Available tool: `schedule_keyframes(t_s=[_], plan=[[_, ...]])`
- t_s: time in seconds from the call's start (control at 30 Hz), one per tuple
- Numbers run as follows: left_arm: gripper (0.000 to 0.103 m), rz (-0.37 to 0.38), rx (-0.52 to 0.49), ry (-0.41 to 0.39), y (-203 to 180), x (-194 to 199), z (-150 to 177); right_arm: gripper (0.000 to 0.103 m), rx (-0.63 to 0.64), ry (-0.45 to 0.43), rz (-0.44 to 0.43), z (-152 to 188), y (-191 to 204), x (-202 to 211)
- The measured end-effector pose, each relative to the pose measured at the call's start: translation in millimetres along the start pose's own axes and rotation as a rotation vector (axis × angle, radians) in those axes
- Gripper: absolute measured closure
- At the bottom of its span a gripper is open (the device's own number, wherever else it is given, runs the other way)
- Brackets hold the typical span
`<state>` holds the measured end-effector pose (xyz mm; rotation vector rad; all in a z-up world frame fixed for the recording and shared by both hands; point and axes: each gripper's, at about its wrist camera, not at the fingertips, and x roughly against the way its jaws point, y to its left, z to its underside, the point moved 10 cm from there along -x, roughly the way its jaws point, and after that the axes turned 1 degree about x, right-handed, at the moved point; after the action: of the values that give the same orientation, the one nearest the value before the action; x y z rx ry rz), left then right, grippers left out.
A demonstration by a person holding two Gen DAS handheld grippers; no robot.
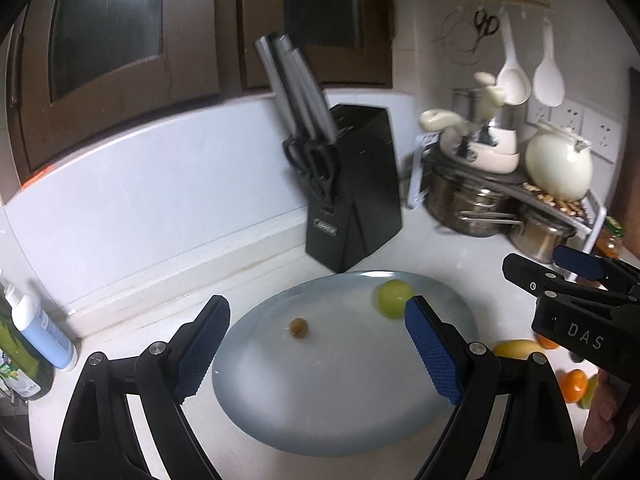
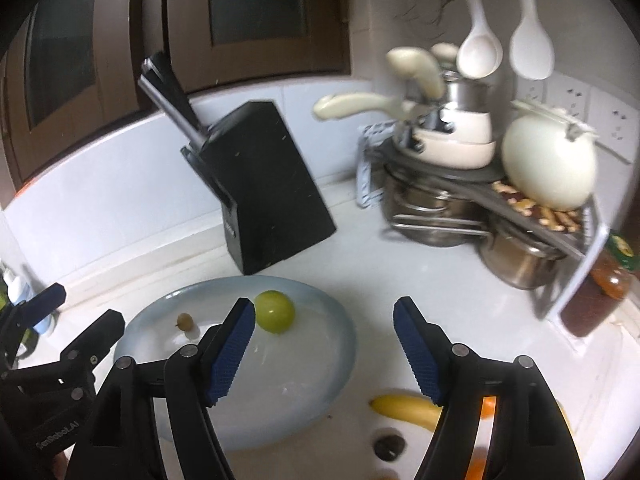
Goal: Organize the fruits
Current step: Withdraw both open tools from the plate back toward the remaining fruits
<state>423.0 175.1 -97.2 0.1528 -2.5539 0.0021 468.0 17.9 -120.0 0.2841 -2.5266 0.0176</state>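
A pale blue plate [image 1: 320, 408] lies on the white counter; it also shows in the right wrist view [image 2: 320, 360]. On it sit a green round fruit [image 1: 394, 298] [image 2: 275, 311] and a small brown fruit [image 1: 299, 327] [image 2: 186, 321]. My left gripper [image 1: 316, 344] is open and empty above the plate. My right gripper [image 2: 324, 344] is open and empty over the plate's right edge; it also shows in the left wrist view [image 1: 560, 276]. A banana [image 2: 404, 404] [image 1: 516, 348], oranges [image 1: 574, 386] [image 2: 488, 406] and a dark round fruit [image 2: 390, 446] lie on the counter right of the plate.
A black knife block [image 1: 352, 192] [image 2: 264, 184] stands behind the plate. A rack with steel pots [image 1: 472, 208] [image 2: 516, 268], white cookware and a white kettle [image 2: 548, 164] fills the back right corner. Bottles [image 1: 40, 332] stand at the left; a jar [image 2: 612, 276] stands at the right.
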Motion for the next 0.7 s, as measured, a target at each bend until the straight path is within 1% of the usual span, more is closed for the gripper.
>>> schedule_keyframes(t_s=[0.1,0.23,0.4,0.7], plan=[[0.013,0.02,-0.013,-0.022,-12,12,-3,0.026,-0.02,-0.027,0.027,-1,-13,19],[0.013,0.056,-0.027,-0.049,-29,30,-7,0.025,-0.026,-0.068,0.073,-1,-31,47],[0.013,0.088,-0.071,-0.104,-55,53,-15,0.023,-0.053,-0.104,0.117,3,-55,78],[0.014,0.185,-0.123,-0.167,-104,85,-22,0.023,-0.106,-0.155,0.208,12,-103,127]])
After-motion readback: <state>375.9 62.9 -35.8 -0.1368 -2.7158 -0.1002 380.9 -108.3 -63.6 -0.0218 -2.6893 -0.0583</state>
